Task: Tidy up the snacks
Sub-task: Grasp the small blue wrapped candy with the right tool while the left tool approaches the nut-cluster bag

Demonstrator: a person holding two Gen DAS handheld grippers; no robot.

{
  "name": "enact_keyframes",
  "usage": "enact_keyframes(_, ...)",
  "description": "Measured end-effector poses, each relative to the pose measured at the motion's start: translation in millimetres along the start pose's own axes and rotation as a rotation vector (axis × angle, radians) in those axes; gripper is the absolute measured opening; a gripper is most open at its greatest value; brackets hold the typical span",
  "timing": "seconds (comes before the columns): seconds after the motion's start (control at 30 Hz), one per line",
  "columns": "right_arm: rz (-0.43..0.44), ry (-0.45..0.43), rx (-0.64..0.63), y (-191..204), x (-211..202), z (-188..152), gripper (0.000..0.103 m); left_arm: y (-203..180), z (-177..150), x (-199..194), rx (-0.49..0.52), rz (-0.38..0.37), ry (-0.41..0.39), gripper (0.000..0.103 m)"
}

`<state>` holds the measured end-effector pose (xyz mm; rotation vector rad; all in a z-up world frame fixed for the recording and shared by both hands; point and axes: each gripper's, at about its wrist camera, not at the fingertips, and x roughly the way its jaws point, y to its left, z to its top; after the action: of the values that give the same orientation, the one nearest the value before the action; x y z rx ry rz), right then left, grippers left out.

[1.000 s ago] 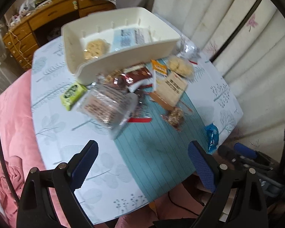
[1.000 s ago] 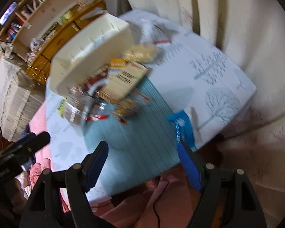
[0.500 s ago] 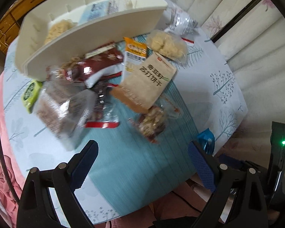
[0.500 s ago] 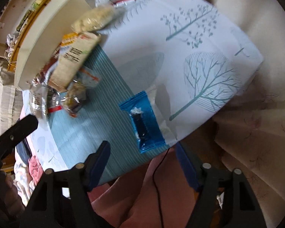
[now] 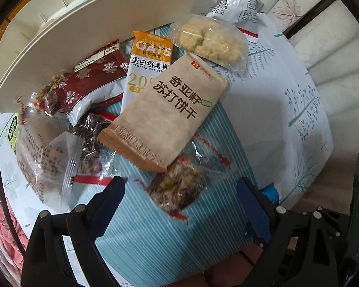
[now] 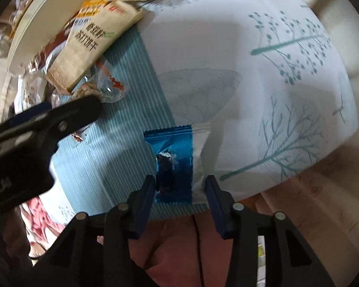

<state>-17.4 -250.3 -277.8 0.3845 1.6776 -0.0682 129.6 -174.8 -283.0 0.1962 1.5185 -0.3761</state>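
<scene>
Both grippers have dropped closer to the table since a second ago, so the snacks look much bigger now. Around the blue packet (image 6: 173, 165), the right gripper (image 6: 179, 186) has its two fingers one on each side, and they are closing in, but I think they are not yet squeezing it. This packet lies alone near the table edge, partly on the striped blue mat (image 6: 122, 157). To do this well, the fingers should pinch the packet's middle and lift straight up, so it does not slide off the edge. Spread wide with nothing in it, the left gripper (image 5: 179, 191) hangs over a clear bag of nutty snack (image 5: 179, 186). It should go lower before closing, because that bag is thin and slippery. Just past it lies the tan cracker packet (image 5: 165, 119), on top of other snacks. From the left wrist you see the whole pile, the orange oat bar (image 5: 149, 57) and the white bin (image 5: 91, 38) where snacks likely go. From the right wrist you see all of the blue packet, which the left one barely shows.
</scene>
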Motion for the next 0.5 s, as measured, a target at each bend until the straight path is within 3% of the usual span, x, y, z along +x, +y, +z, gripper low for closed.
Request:
enact_keyframes(0.23,-0.025,0.026,-0.042,2.9,2.9,8.2,0.038,-5.0,9.3,11.9,0.006,0.026,0.010,0.080)
enact_keyframes(0.43,-0.047,0.041,-0.051,0.8,6.1,13.9,0.035,-2.9,18.2,16.8,-0.002,0.012,0.007,0.062)
enact_keyframes(0.47,-0.047,0.040,-0.050,1.0,6.8,14.2,0.034,-0.6,18.8,15.1,-0.004,0.001,0.003,0.056)
enact_keyframes(0.5,-0.046,0.040,-0.047,0.8,6.9,14.4,0.034,4.3,18.8,13.4,-0.007,0.004,-0.001,0.044)
